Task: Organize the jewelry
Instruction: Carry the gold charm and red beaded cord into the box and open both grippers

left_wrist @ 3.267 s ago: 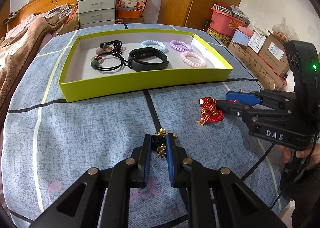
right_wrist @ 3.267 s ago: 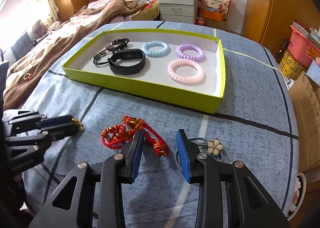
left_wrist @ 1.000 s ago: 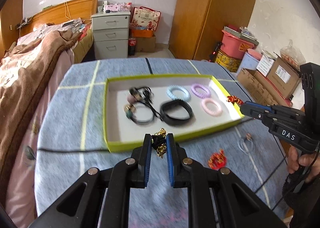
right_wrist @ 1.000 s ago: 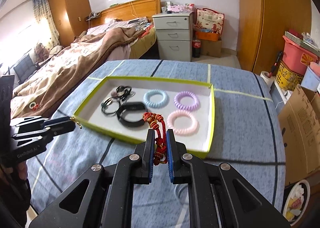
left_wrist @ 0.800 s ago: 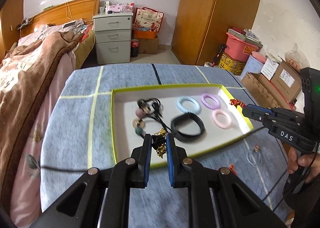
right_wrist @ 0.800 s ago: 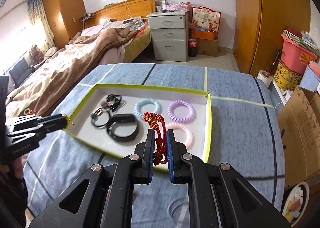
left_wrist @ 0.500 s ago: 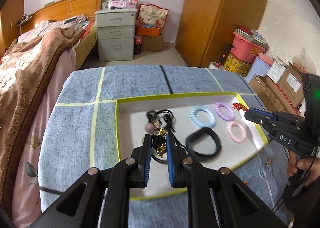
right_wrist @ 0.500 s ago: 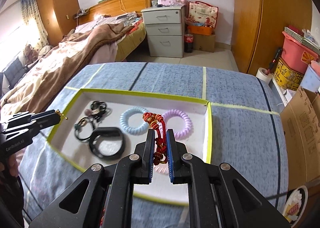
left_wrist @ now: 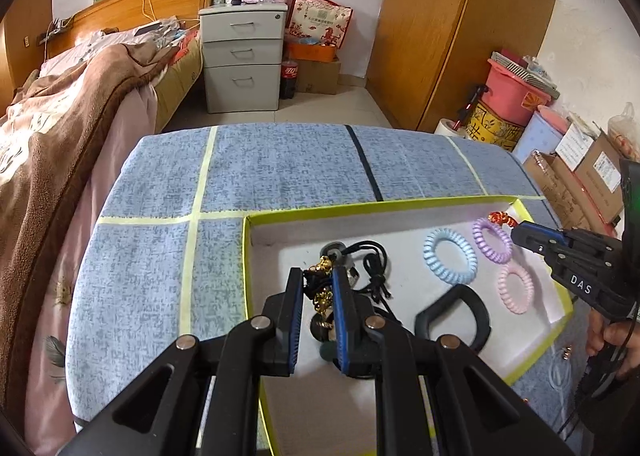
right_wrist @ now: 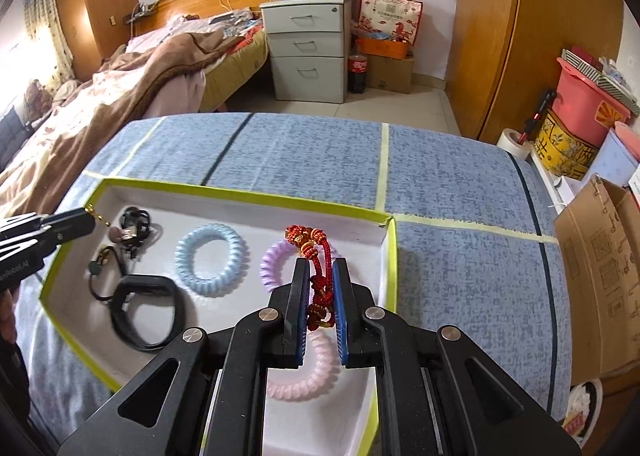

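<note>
Red cord bracelet (right_wrist: pixel 320 276) pinched between the closed jaws of the right gripper (right_wrist: pixel 321 276), hanging over the right end of the green-rimmed tray (right_wrist: pixel 248 192), above the purple (right_wrist: pixel 272 262) and pink coil ties (right_wrist: pixel 316 372). Left gripper (left_wrist: pixel 317 288) clamps a black-and-gold bracelet (left_wrist: pixel 322 282) over the tray's left part, above the black hair ties (left_wrist: pixel 372 268). Blue coil tie (right_wrist: pixel 211 260) and black band (right_wrist: pixel 146 312) lie between.

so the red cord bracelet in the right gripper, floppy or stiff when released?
Probably floppy: the red cord bracelet is knotted string, loops bunched between the right gripper pads. Likely light, so it may snag on the pads. Unlikely to roll once it lands in the tray.
</note>
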`<state>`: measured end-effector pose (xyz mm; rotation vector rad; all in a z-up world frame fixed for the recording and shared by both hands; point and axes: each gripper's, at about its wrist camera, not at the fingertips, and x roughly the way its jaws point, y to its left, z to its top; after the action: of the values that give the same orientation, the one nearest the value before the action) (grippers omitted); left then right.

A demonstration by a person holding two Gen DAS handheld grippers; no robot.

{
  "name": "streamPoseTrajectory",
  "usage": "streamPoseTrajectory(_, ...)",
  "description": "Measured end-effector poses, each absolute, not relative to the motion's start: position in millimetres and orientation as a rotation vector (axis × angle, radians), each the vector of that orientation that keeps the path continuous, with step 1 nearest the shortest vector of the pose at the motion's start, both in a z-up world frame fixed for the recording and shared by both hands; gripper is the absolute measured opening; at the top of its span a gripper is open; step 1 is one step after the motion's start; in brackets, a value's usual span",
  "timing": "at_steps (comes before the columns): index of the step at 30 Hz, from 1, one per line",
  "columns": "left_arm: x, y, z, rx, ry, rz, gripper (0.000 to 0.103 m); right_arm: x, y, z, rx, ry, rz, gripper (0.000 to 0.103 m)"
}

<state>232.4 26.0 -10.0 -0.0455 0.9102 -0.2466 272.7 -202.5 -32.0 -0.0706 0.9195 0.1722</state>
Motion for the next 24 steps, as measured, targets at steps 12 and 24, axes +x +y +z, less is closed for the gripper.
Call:
streamPoseTrajectory(12, 241, 28, -21, -0.077, 0.943, -0.234, 0.015, 281, -204, -42, -0.083, 0.94, 0.173, 0.012)
streamPoseTrajectory(24, 242, 27, -22, -0.074, 0.952, -0.237, 0.029, 283, -207, -44, -0.059, 0.94, 0.16, 0.014)
